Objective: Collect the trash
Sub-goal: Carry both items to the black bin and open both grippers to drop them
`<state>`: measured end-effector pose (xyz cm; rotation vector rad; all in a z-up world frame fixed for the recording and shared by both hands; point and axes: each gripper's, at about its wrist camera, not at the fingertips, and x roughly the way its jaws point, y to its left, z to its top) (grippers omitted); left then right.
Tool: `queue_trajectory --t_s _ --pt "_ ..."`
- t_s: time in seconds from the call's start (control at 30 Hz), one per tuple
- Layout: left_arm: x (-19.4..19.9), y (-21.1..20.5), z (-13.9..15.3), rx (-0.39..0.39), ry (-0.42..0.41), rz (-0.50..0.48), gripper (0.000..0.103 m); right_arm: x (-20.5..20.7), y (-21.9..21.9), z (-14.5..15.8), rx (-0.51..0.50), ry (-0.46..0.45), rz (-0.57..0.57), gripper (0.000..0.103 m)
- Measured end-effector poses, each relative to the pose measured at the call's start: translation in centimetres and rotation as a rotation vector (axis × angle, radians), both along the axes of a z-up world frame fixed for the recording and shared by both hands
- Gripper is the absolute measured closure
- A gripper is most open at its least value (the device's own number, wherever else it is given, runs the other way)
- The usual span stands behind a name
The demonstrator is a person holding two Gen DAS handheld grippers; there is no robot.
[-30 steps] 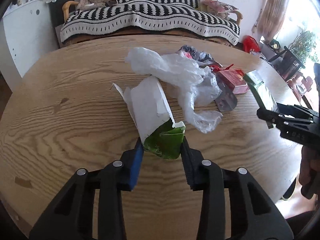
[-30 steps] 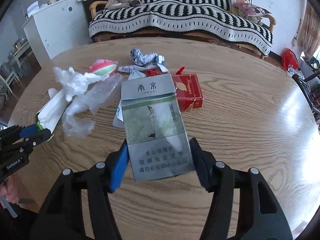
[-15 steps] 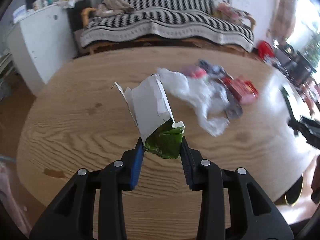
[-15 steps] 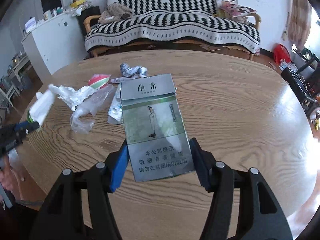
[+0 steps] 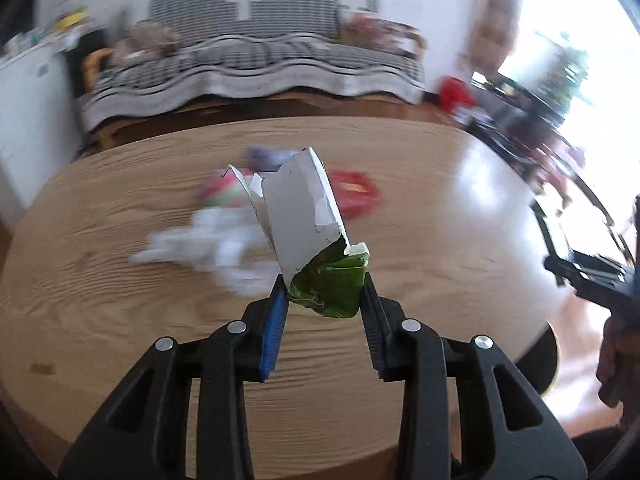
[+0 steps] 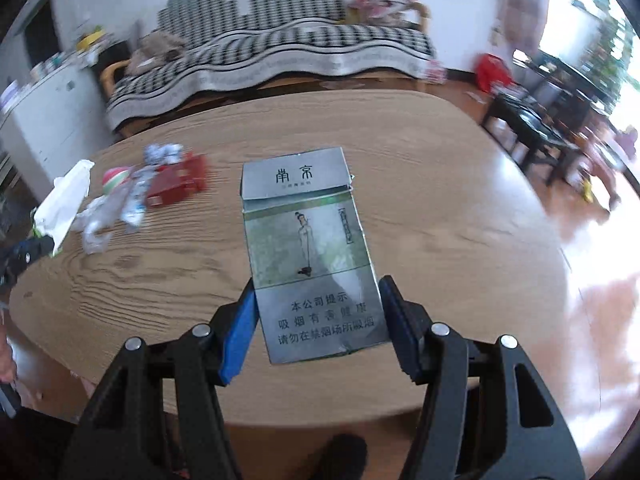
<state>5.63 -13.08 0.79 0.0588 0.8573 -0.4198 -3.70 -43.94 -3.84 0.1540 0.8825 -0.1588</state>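
The left gripper [image 5: 324,300] pinches a torn carton [image 5: 316,248] between its jaws: the crumpled green base sits clamped at the pads, while the grey-white torn flap rises up and away beyond the tips. The right gripper [image 6: 316,312] clamps a flattened grey cigarette pack [image 6: 308,256] by its two long edges, the printed warning text lying between the jaws and the opened lid end reaching out ahead of them.

Beyond both sets of jaws lies the wooden table [image 6: 440,220], badly smeared by motion. In the left wrist view the remaining litter ahead of the tips is only blurred patches: something white, something red, a pink-green blob, partly hidden behind the carton's flap. In the right wrist view, off to the left of the jaws, a red box [image 6: 176,186], crinkled clear plastic [image 6: 108,216] and a small pink-green ball [image 6: 116,178] are just distinguishable. The right gripper's tips enter the left view's right edge, cut off.
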Motion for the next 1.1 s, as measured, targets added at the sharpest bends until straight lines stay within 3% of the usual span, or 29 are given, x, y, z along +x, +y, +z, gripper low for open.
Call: queue_trajectory --t_s 0.3,0.53,0.8,1.1 --pt "-7.2 -17.6 -2.5 -0.034 0.027 -0.382 0.068 -9.9 -12.8 -1.4 0.044 0.016 -0.285 0.044" --pt "-12.6 -27.6 -6.7 -0.032 0.092 -0.609 0.068 -16.2 -19.9 -5.0 0.086 0.112 -0.447 0.044" --pt "-15.5 -32.2 -12.5 0.035 0.182 -0.730 0.068 -18.5 -23.0 -8.6 0.127 0.233 -0.512 0.044" --pt "-16.4 -35.1 -14.5 0.073 0.211 -0.765 0.068 -17.7 -22.7 -9.2 0.147 0.255 -0.495 0.044"
